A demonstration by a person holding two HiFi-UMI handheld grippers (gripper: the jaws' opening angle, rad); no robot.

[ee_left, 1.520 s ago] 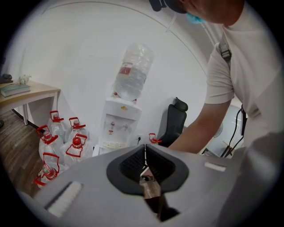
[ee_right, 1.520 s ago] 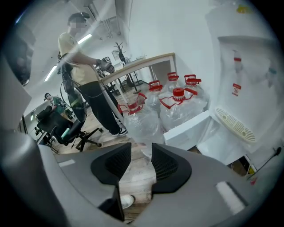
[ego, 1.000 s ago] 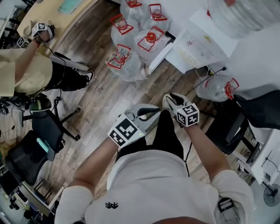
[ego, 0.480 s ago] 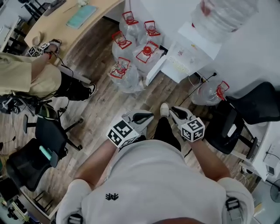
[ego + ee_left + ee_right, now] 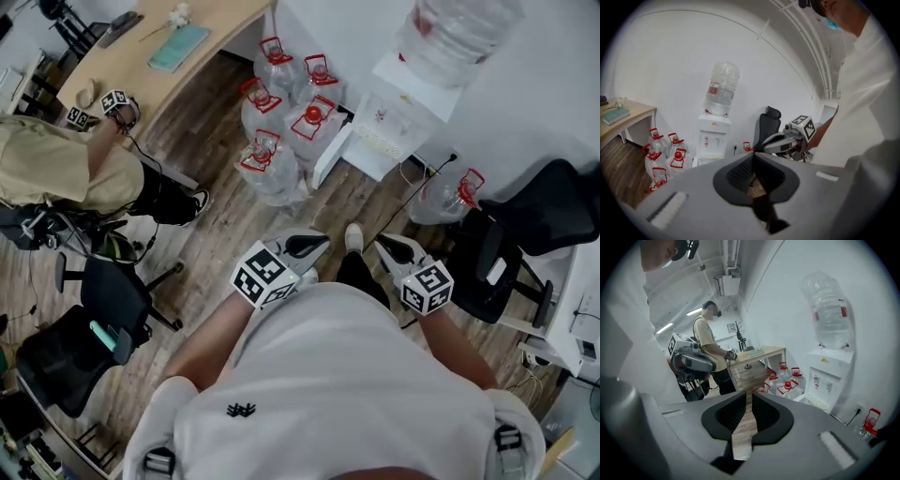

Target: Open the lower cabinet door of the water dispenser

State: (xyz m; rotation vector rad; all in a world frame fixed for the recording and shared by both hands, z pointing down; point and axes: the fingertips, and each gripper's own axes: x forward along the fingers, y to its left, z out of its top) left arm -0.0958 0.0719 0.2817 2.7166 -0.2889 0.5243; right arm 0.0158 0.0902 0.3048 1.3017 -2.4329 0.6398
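Two ceiling lights (image 5: pixel 665 327): right gripper view only.

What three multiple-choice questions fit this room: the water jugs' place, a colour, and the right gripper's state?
1. The water jugs stand: A on the desk; B on the floor beside the dispenser; C on a chair.
2. Their handles are: A blue; B green; C red.
3. The right gripper is: A clamped on a jug; B empty, slightly apart; C holding a cable.
Key: B, wood floor beside the dispenser; C, red on each; B, its jaws, just closing, show only floor between.
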